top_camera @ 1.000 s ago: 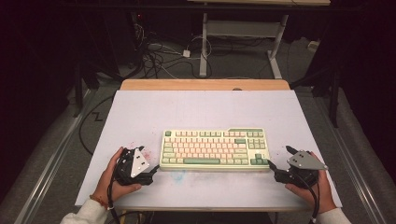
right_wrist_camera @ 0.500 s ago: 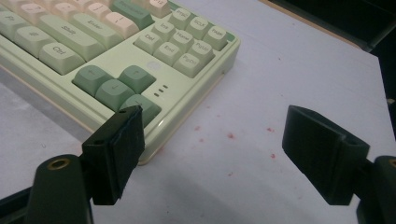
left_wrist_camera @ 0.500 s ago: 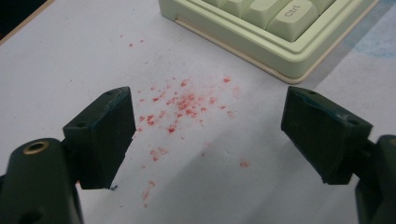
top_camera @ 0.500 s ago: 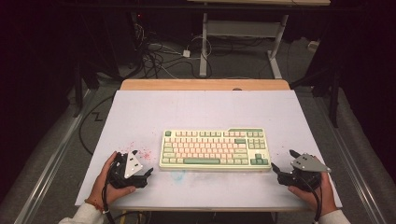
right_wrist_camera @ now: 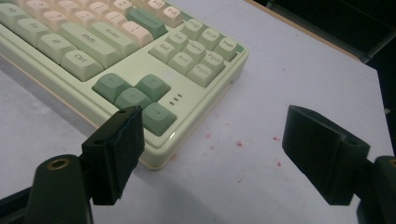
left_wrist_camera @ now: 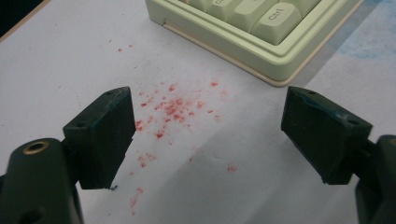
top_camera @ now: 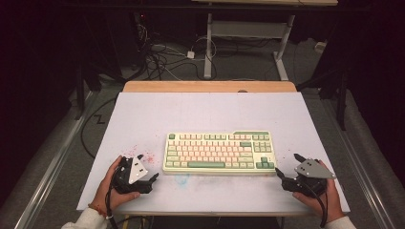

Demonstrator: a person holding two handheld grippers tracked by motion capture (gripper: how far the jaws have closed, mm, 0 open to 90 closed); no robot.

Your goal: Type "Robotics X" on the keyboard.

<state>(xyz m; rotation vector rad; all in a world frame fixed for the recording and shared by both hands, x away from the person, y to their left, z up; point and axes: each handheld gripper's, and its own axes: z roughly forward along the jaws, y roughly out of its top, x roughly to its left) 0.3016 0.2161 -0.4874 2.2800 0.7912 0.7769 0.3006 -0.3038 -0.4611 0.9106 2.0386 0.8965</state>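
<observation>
Your keyboard [top_camera: 218,152] lies on the table [top_camera: 210,112] toward its near edge, with your left gripper [top_camera: 148,172] just beside its left end and your right gripper [top_camera: 286,168] just beside its right.

Keyboard [top_camera: 219,151] centred on white table [top_camera: 205,109], left claw [top_camera: 148,168], right claw [top_camera: 286,171] flanking it

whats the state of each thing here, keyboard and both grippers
keyboard: flat on the table, keys up, untouched
left hand-held gripper: open, empty, beside the keyboard's left end
right hand-held gripper: open, empty, at the keyboard's right corner
table: white top, red specks near the left hand-held gripper
</observation>
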